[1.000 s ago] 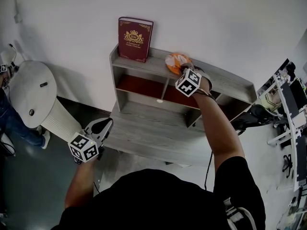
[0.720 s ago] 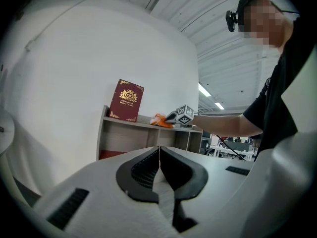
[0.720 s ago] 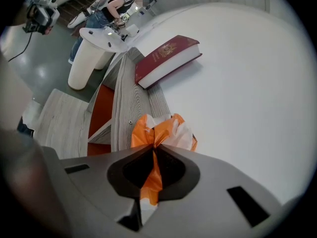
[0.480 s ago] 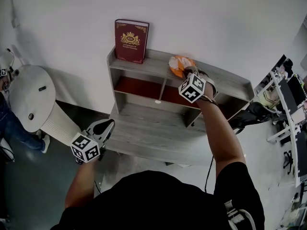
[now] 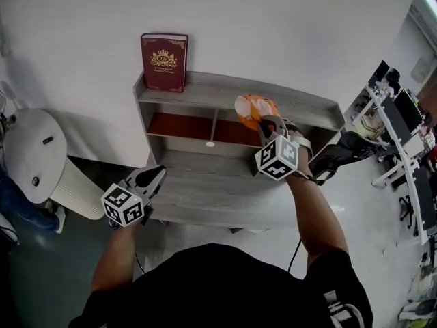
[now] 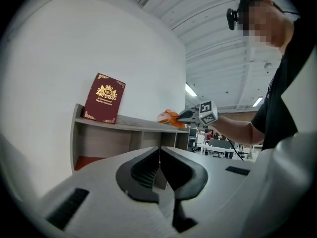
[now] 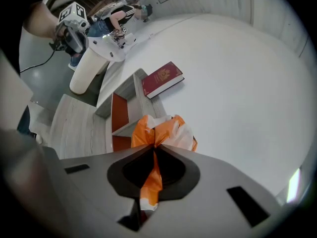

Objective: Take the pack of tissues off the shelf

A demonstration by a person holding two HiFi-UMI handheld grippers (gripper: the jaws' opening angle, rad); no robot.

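The orange and white pack of tissues [image 5: 253, 108] hangs in the air in front of the grey shelf unit [image 5: 205, 95], lifted clear of its top board. My right gripper [image 5: 262, 123] is shut on the pack's wrapper [image 7: 159, 133], which bunches between the jaws. The left gripper view shows the pack [image 6: 169, 117] held out past the shelf's right side. My left gripper [image 5: 153, 178] hangs low at the left, by the front of the wide lower board, with its jaws closed together and nothing between them.
A dark red book [image 5: 163, 62] stands against the white wall on the shelf's top left. A white round stand [image 5: 37, 157] is at the far left. Desks with equipment [image 5: 403, 128] fill the right side.
My right gripper has pulled the tissue pack back off the top board, toward me and downward. The head view has swung, so the shelf sits further left. The left gripper has barely moved.
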